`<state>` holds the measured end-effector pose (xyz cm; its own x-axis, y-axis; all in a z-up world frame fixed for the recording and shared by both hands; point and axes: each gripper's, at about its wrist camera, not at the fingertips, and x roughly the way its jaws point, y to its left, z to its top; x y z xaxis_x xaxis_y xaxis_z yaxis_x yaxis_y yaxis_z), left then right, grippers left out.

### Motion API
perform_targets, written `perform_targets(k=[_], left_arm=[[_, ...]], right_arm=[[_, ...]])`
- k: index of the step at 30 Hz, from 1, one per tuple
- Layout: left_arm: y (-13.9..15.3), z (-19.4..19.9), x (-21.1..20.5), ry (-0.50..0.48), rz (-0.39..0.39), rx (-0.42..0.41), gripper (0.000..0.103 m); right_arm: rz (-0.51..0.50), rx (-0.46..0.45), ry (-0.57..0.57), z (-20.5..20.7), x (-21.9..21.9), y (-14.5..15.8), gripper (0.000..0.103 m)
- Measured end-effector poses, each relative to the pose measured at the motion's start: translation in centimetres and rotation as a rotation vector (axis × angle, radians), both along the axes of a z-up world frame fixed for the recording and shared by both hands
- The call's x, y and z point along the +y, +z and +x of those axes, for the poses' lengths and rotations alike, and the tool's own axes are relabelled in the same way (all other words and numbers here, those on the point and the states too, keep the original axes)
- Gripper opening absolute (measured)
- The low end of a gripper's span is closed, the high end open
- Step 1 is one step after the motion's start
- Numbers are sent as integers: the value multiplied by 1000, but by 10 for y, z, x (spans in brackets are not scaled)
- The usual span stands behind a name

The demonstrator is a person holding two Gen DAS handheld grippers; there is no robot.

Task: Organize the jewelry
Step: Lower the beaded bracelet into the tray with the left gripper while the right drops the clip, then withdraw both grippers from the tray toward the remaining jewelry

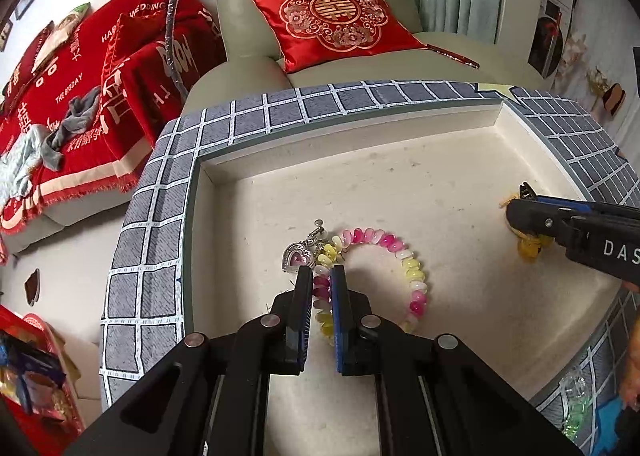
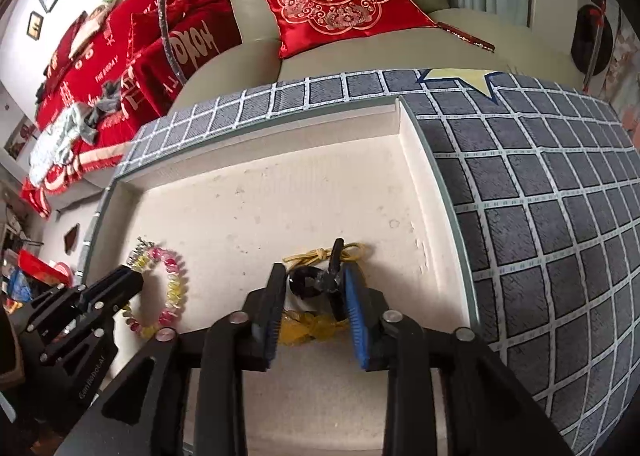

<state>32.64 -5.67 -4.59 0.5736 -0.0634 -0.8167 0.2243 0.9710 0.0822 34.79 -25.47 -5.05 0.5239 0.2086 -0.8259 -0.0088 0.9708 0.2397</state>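
Observation:
A pink, yellow and white bead bracelet [image 1: 404, 260] lies in a shallow white tray [image 1: 400, 176], with a silver heart pendant [image 1: 298, 256] beside it. My left gripper [image 1: 321, 276] is shut on the bracelet's left side, beads showing between the fingers. The bracelet also shows in the right wrist view [image 2: 172, 288]. My right gripper [image 2: 314, 284] stands around a dark hair clip [image 2: 320, 280] on a yellow cord with yellow beads [image 2: 308, 326]; its jaws are a little apart, touching the clip on the right. The right gripper shows in the left wrist view [image 1: 520, 212].
The tray sits on a grey grid-patterned cloth [image 2: 560, 216] with a yellow star [image 2: 460, 78]. A green sofa with a red cushion [image 1: 336, 16] lies behind. Red blankets [image 1: 80, 96] lie left. A green glass-like item [image 1: 576, 408] sits at the cloth's near right edge.

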Motion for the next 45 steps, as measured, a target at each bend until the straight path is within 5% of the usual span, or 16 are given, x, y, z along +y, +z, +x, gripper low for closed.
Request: perform_targets(k=[8,32,34,35,43,45], left_arm=[[5,0,3,35,3,-9,23],[20,-5,-1,3,-21,-49,24],[23,-5,0,11,-28,-57,82],[26,-8,2,32,-31,-82,103],[47,-31,6,35,-25,-159,103],[52,-41,8,20,-24,-171,103]], right_arm=[[74,-31,-11,-8,-1,10,78],[171,-127,-96,-85,-30,57,78],[179,-126,-106,-90,-34,58,78],[184,-126,-107,-92,-35,59,78],[162,-136,-112,-114,-39,61,88],[166,-147,-112,-121,-40,61,103]])
